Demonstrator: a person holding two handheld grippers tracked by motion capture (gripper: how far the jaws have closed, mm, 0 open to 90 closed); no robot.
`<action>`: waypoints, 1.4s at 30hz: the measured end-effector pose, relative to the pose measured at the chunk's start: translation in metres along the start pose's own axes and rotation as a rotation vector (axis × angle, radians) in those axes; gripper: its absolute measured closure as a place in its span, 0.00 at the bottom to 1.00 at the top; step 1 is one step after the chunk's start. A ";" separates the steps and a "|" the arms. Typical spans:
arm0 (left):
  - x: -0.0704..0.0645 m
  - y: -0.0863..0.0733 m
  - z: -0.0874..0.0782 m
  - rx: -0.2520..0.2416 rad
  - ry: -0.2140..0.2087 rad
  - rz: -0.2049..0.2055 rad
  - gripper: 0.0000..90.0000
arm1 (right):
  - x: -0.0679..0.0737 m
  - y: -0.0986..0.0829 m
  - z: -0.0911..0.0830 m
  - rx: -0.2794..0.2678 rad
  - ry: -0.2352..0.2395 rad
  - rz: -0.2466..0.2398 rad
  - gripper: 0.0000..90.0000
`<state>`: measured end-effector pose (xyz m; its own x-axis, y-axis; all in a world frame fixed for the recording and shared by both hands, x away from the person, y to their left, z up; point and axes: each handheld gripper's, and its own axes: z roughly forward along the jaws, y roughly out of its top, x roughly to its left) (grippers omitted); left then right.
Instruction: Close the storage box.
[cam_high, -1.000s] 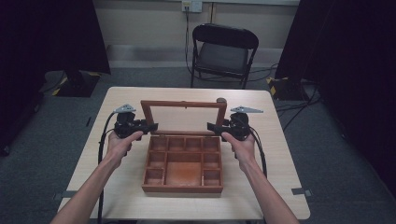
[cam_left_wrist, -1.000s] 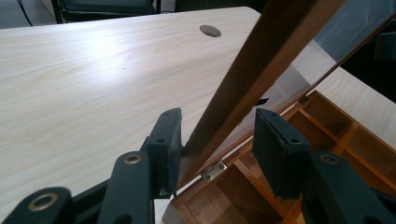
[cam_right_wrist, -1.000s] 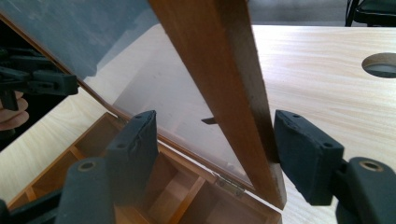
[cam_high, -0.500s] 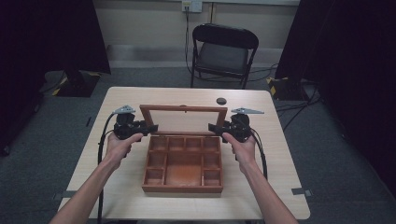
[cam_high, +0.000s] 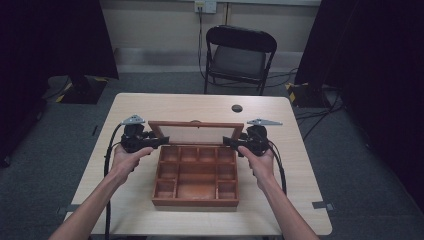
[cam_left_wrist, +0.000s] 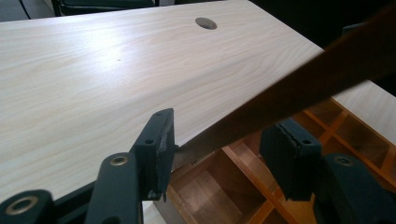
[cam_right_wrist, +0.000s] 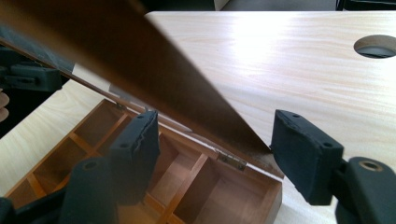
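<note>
Now the lid (cam_high: 196, 131) stands steeper than before, both hand-held grippers flanking it.

Reddish-brown wooden box (cam_high: 196, 175) on a pale wood-grain table (cam_high: 150, 107); black claws (cam_high: 159, 141).

The lid (cam_right_wrist: 140, 70) blurs, cut off by the top edge.

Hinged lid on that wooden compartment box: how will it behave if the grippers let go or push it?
The lid looks stiff: a wooden frame. Standing raised on hinges, it would probably swing, not slide. Both open grippers, left and right, straddle its edges; released, it may drop.
</note>
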<state>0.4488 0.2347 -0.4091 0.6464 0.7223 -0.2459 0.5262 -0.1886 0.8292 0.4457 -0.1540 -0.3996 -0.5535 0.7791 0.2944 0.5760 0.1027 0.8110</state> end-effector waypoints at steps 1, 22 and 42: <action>-0.001 -0.001 -0.002 0.001 0.001 0.002 0.49 | 0.001 -0.001 -0.001 0.002 0.000 0.001 0.35; -0.002 -0.011 -0.019 -0.053 -0.006 -0.022 0.34 | 0.000 -0.012 -0.002 0.014 0.008 0.013 0.25; -0.008 -0.010 -0.015 -0.035 -0.025 -0.011 0.29 | -0.011 -0.026 -0.025 0.046 -0.037 0.051 0.23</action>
<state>0.4301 0.2409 -0.4080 0.6545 0.7075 -0.2666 0.5138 -0.1576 0.8433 0.4218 -0.1807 -0.4115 -0.5007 0.8061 0.3153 0.6306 0.0902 0.7708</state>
